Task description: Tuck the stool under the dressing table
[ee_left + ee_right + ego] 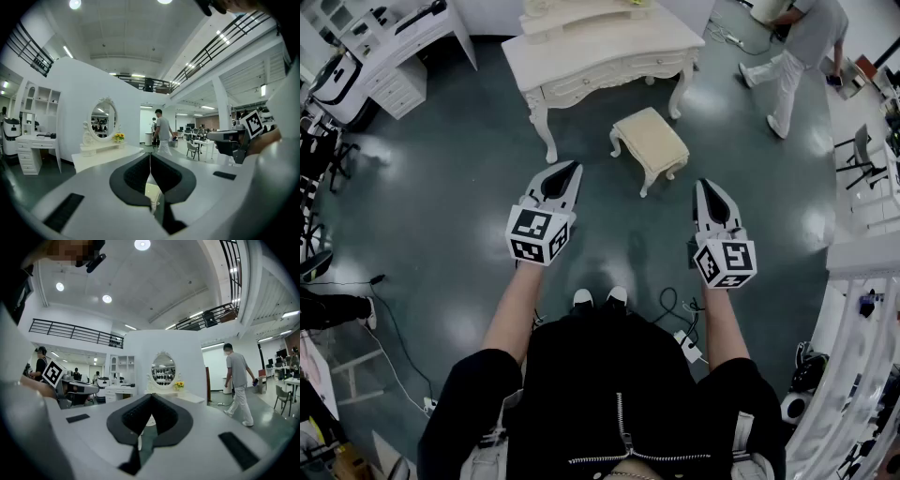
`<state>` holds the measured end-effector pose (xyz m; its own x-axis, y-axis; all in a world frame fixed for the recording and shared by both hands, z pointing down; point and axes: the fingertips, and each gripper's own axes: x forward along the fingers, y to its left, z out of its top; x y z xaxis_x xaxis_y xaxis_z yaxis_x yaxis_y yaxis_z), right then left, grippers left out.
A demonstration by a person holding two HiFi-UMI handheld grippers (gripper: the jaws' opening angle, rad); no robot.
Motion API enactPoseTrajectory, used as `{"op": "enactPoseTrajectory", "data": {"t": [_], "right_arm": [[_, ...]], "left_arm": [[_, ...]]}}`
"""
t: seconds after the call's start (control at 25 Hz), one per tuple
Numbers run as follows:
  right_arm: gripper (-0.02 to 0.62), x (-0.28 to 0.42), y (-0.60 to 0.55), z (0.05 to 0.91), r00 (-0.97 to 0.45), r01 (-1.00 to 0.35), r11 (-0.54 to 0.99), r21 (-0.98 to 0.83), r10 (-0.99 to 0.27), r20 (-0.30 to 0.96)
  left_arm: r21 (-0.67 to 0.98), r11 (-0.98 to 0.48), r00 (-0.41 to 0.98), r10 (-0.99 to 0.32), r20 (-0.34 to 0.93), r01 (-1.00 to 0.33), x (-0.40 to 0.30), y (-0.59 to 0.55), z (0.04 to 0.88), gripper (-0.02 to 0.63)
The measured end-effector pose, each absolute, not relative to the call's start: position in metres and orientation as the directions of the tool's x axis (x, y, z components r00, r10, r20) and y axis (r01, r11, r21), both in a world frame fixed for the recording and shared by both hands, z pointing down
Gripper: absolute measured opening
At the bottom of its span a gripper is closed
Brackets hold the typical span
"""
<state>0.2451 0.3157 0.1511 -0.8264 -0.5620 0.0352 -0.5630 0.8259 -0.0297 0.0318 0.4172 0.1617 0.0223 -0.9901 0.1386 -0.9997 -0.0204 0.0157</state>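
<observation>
Two grippers level over the dark floor, side by side, well apart. Left gripper: jaws closed tip to tip, nothing between them. Right gripper: jaws likewise closed, empty. Below them, white shoes and loose cables on the floor.

Next out, ahead of both grippers and roughly between them: cream stool, upright on four curved legs, set at an angle. Position: on open floor in front of the dressing table, near its right-hand front leg as seen from the head view, apart from it, not under the top.

Dressing table: drawer fronts shut, contents not visible. On its raised back shelf, oval mirror and, just beside it, small bunch of yellow flowers; holder too small to identify.

Farther out: white desk at the left with closed drawer unit; at the right, person in light clothing, walking.
</observation>
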Motion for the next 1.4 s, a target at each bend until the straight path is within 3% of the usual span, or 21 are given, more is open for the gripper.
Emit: {"op": "enactPoseTrajectory", "data": {"t": [0.76, 1.4], "right_arm": [[0.008, 0.199, 0.266, 0.173, -0.882, -0.471, 0.880, -0.066, -0.470, 0.029], [0.014, 0.094, 0.101, 0.184, -0.782, -0.623, 0.774, -0.113, -0.621, 0.060]], "left_arm": [[0.031, 0.043, -0.038, -0.989, 0.143, -0.999, 0.008, 0.379, 0.181, 0.023], [0.010, -0.164, 0.164, -0.973, 0.160, -0.986, -0.108, 0.183, 0.195, 0.023]]}}
